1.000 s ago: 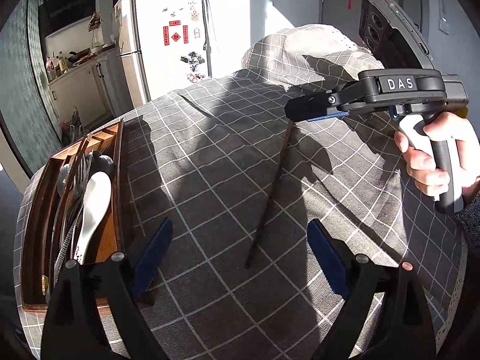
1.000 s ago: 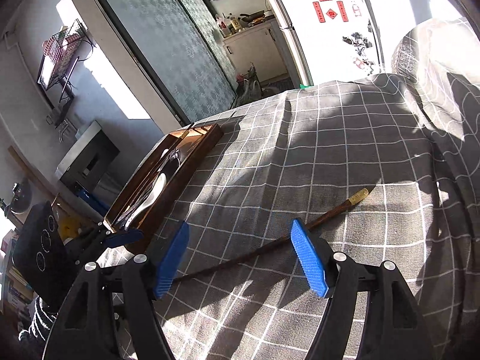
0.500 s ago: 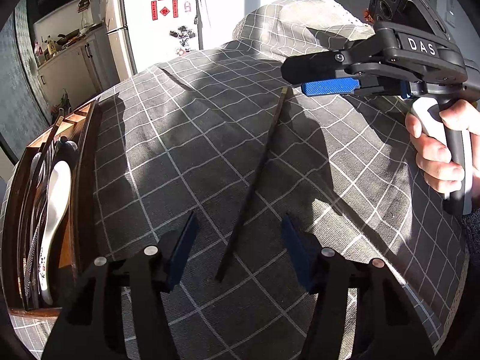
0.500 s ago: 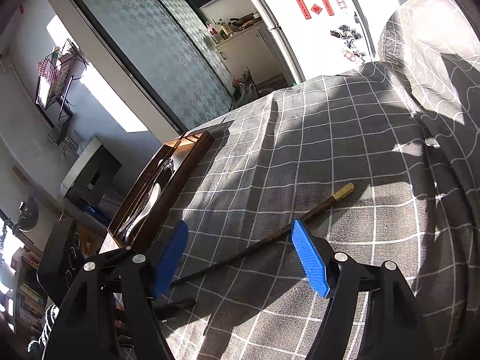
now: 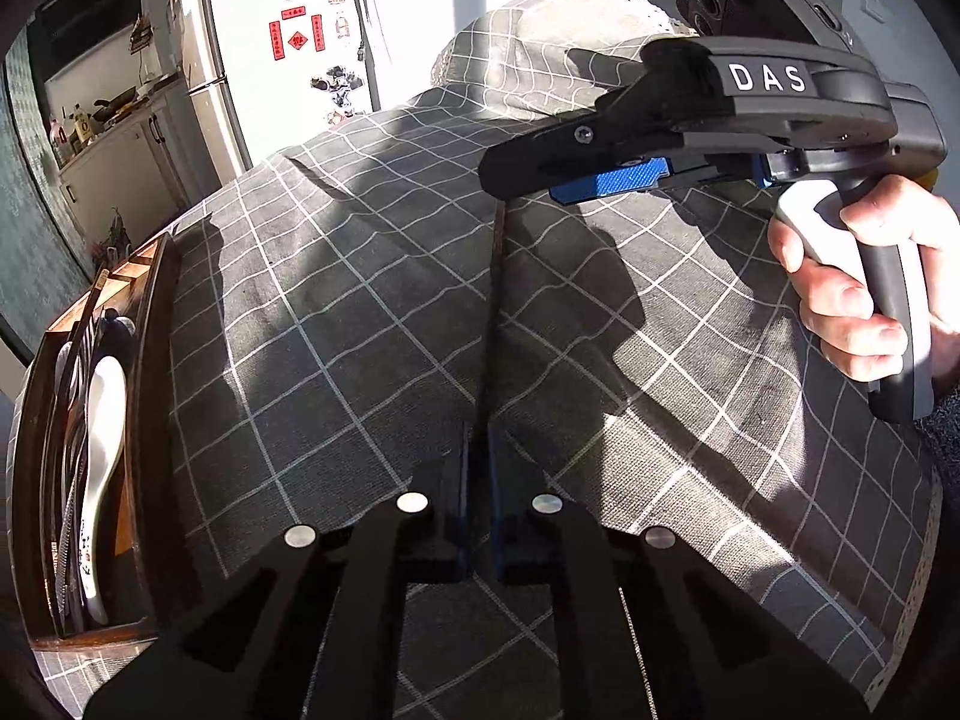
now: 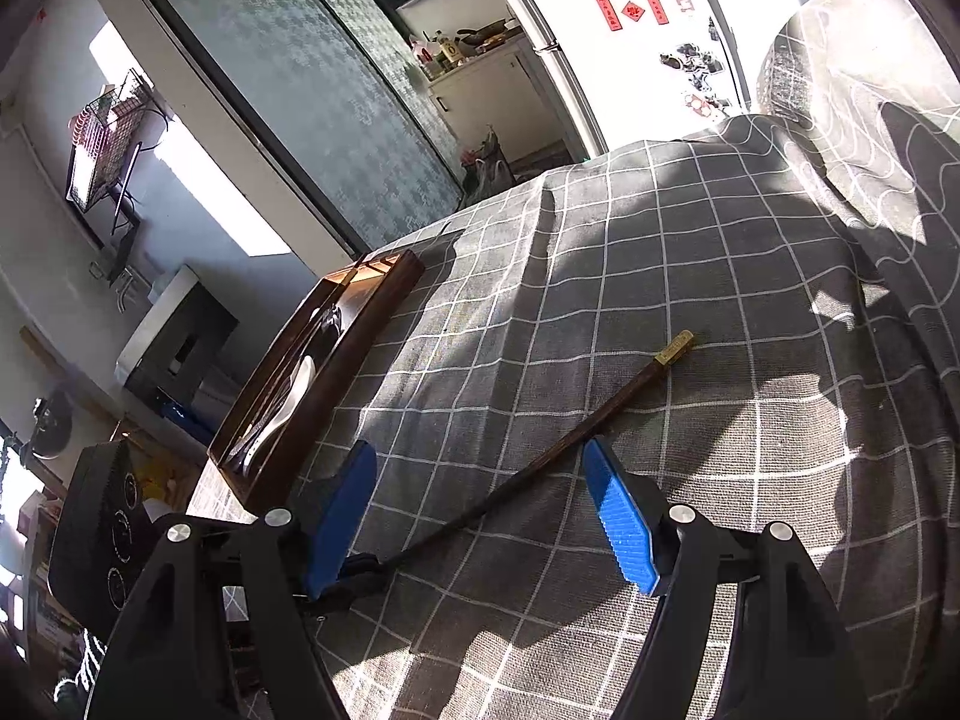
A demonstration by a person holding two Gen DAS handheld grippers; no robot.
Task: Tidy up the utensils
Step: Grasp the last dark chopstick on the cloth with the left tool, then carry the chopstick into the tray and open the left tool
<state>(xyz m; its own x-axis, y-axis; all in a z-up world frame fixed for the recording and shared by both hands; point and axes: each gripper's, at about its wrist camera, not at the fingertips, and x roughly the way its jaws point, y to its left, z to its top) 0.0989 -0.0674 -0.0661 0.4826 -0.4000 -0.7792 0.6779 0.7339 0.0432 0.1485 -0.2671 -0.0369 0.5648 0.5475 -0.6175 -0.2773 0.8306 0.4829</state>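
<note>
A long dark chopstick (image 5: 493, 300) with a brass end (image 6: 675, 348) lies on the grey checked tablecloth (image 5: 336, 312). My left gripper (image 5: 478, 450) is shut on its near tip; the closed jaws also show in the right wrist view (image 6: 354, 570). My right gripper (image 6: 480, 516) is open and empty, hovering over the chopstick's middle; it also shows in the left wrist view (image 5: 564, 180). A wooden utensil tray (image 5: 153, 360) at the left holds a white ceramic spoon (image 5: 99, 456) and several dark utensils.
The tray (image 6: 360, 324) sits near the table's left edge. A cloth-covered hump (image 5: 540, 60) rises at the far end. A white fridge (image 5: 282, 42) and kitchen counter stand beyond the table.
My left gripper moved forward over the chopstick's near tip and closed on it. My right gripper stayed open and drifted slightly nearer the chopstick.
</note>
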